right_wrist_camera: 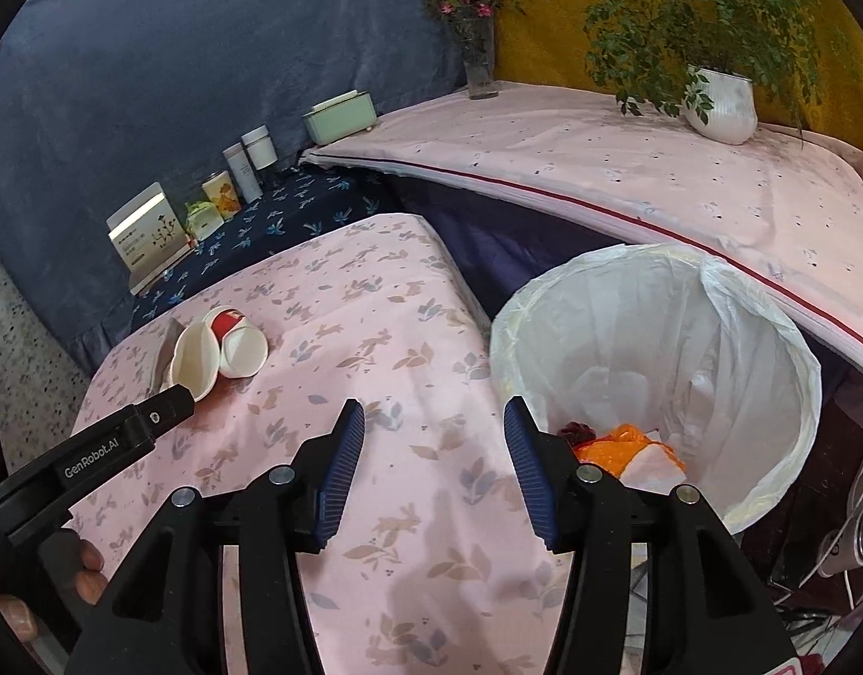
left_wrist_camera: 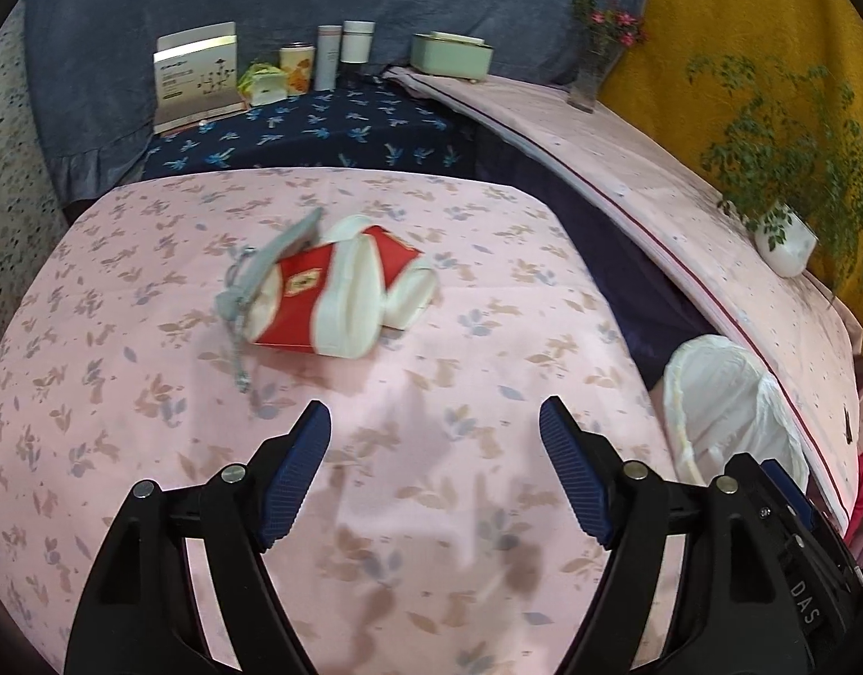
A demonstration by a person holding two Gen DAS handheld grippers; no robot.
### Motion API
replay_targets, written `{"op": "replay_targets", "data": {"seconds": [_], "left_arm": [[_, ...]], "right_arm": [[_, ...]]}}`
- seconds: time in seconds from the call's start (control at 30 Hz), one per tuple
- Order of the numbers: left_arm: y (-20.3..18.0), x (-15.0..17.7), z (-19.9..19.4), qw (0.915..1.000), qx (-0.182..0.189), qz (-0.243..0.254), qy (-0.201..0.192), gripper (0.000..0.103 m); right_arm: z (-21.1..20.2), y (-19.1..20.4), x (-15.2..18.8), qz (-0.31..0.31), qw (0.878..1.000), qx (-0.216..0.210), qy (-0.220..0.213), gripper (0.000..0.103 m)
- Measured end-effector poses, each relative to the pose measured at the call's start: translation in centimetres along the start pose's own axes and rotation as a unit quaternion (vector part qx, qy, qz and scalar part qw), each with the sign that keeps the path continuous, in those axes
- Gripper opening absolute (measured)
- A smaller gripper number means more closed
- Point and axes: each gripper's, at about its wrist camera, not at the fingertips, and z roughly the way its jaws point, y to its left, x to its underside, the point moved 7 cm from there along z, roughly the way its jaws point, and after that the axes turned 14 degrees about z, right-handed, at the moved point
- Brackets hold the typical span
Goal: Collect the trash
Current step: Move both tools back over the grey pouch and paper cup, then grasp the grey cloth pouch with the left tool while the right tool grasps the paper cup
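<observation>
On the pink floral table (left_wrist_camera: 150,394) ahead of me, two red-and-white paper cups (left_wrist_camera: 341,292) tipped over beside a grey face mask (left_wrist_camera: 263,270), my left gripper (left_wrist_camera: 434,433) spread wide and empty, my right gripper (right_wrist_camera: 434,439) likewise gaping by the lined trash bin (right_wrist_camera: 769,349).

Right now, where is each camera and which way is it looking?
Left wrist: sits on the left hand-held gripper, looking across the pink floral tablecloth at crushed red-and-white paper cups; its blue fingers show.
Right wrist: sits on the right hand-held gripper, facing the white-lined trash bin; its fingers and the left gripper show.
Shared: cups, bin, tablecloth.
</observation>
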Motion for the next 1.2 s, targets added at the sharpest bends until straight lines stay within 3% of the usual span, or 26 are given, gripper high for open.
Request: {"op": "replay_targets", "data": {"seconds": [0.47, 0.87, 1.0, 1.2], "left_arm": [[9.9, -0.2, 0.3, 0.9986, -0.045, -0.028, 0.003, 0.075], [12.2, -1.6, 3.8, 0.999, -0.042, -0.004, 0.016, 0.074], [12.8, -1.6, 5.5, 0.9992, -0.027, -0.005, 0.028, 0.07], [13.2, -2.1, 7.3, 0.9994, -0.008, 0.0, 0.034, 0.052]], "right_arm": [[2.8, 9.9, 3.0, -0.054, 0.995, -0.061, 0.048, 0.051], [7.2, 16.5, 4.4, -0.091, 0.989, -0.085, 0.076, 0.048], [8.9, 17.6, 4.6, -0.1, 0.987, -0.088, 0.087, 0.04], [11.0, 18.5, 5.1, -0.102, 0.985, -0.094, 0.104, 0.033]]}}
